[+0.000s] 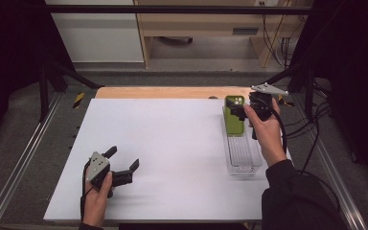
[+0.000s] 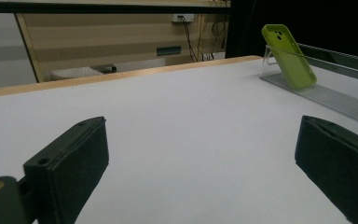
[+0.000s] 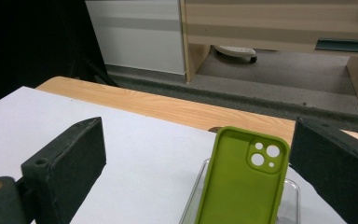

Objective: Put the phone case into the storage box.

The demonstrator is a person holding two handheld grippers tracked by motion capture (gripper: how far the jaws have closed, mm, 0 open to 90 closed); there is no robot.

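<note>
Green phone case (image 1: 234,115): propped upright at the far end of the clear tray (image 1: 243,155), right of centre in the high view; no brand or writing legible on it. Your right gripper (image 1: 241,111), upper right, has its jaws spread, one each side of the case, gripping nothing. Your left gripper (image 1: 123,162), lower left on the white worktop (image 1: 172,143), has its jaws spread and empty. Cables hang at far right.

We see a white table (image 1: 172,158) with a clear ribbed tray (image 1: 242,155) at its right side. A green phone case (image 1: 234,115) leans upright at the tray's far end (camera cutout uppermost). The right gripper (image 1: 242,112) sits just beside the case, jaws apart. The left gripper (image 1: 122,163) rests near-left, jaws spread, holding nothing.
</note>
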